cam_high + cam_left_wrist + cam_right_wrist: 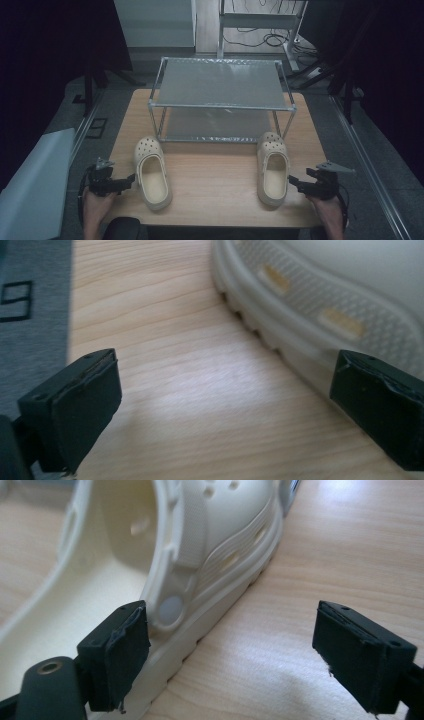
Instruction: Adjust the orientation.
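Two grippers low at the tabletop's [215, 172] near edge, both with jaws spread and empty: left gripper [131, 180] just beside the left clog [151, 172], right gripper [292, 181] just beside the right clog [272, 170]. Nothing between either gripper and its clog. Beyond the clogs, a metal two-tier rack [222, 82], toes pointing toward its lower shelf, right toe almost under it. Seen from the left gripper's camera: ribbed sole edge and textured side of the left clog [320, 305], close by one jaw, bare wood between the jaws. Seen from the right gripper's camera: strap rivet, vent holes and open heel of the right clog [200, 555], one jaw against its side, the other over bare wood.
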Demonstrator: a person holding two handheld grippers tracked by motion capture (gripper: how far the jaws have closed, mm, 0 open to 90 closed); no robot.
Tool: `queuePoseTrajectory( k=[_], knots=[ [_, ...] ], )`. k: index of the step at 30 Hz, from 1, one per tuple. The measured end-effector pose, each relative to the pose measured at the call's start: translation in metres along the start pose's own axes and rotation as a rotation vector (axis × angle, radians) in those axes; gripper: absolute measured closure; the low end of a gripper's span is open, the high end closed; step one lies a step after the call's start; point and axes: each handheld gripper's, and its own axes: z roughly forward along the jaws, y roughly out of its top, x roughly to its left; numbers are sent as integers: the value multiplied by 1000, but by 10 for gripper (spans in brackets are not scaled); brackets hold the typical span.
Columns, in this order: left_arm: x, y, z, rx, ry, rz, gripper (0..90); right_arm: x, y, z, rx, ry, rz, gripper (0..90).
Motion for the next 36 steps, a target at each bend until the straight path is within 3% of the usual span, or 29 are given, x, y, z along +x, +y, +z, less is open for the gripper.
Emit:
queuePoseTrajectory(
  k=[4,5,9,17,25,32,36],
  knots=[
    [-1,1,2,-7,-3,-2,0,-9,-3,-6,4,-44,20,155],
    [0,0,1,-10,-1,-4,0,-15,-5,-6,28,-89,42,143],
    [1,0,1,-33,-10,-12,0,-19,-7,-2,61,-123,35,137],
    [1,-1,2,-12,11,-2,0,-18,-8,1,66,-143,12,132],
    [4,-1,1,-5,22,-3,0,-18,-9,5,80,-129,12,130],
    [13,4,2,-16,66,-31,0,-19,-10,7,102,-134,17,132],
    [18,12,12,-8,97,-42,0,-19,-10,6,96,-136,18,134]
  ],
)
